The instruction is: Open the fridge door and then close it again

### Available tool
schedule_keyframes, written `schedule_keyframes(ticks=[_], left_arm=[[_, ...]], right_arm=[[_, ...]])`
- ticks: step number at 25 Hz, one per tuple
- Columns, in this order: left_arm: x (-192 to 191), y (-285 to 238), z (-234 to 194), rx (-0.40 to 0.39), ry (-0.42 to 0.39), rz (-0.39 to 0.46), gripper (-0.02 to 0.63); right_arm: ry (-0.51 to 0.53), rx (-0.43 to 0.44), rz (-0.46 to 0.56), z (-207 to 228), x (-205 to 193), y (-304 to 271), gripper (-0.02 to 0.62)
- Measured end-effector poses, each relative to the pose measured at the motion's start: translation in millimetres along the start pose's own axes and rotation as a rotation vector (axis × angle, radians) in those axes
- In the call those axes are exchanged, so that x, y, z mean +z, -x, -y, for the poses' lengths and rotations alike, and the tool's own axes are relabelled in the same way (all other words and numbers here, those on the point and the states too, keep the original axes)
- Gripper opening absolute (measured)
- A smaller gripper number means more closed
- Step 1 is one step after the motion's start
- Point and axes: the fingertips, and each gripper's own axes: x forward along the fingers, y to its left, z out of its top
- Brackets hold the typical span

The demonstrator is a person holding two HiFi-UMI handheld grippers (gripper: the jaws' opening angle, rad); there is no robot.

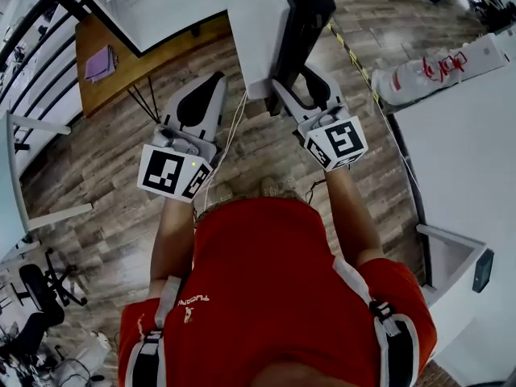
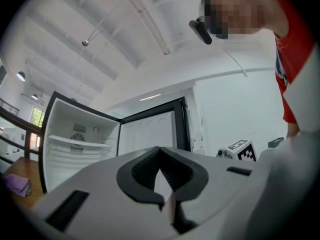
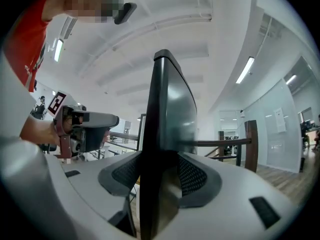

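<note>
Head view first, looking down past a red shirt (image 1: 266, 272) onto a wood floor (image 1: 121, 160). Out ahead, the fridge door (image 1: 302, 14) swung open and seen edge-on, dark outer face to the right, white inner face to the left. Further left, the white fridge (image 1: 153, 6) standing open. Right gripper (image 1: 305, 83) up at the door's near edge. Left gripper (image 1: 211, 83) just beside it on the left, apart from the door and touching nothing.

Over to the left gripper view: jaws pressed together at the tips, nothing between them. Beyond, the open fridge with pale shelves at far left, the door's white inner face in the middle inside a dark frame, the right gripper off to the right.

Now the right gripper view: door edge running straight up between the jaws, ribbed pads clamped on both faces, pinching the door. Left gripper off to the left, held in a hand (image 3: 35, 128)
</note>
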Motion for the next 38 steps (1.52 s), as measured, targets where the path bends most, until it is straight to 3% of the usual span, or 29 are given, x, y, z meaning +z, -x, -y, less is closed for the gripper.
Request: schedule_keyframes(ticks=[7, 18, 27, 38], left_arm=[[-7, 15, -9, 0.139, 0.011, -0.008, 0.009], [-14, 36, -12, 0.253, 0.005, -0.02, 0.009], [-11, 59, -26, 0.247, 0.004, -0.022, 0.009], [-3, 82, -45, 0.221, 0.004, -0.006, 0.009]], right_arm=[[-0.019, 0.069, 0.022, 34, -1, 19, 0.232], [-0.03, 0.095, 0.03, 66, -5, 35, 0.213], [-0.028, 0.042, 0.03, 73, -6, 37, 0.206], [-0.001, 0.024, 0.02, 37, -2, 22, 0.207]])
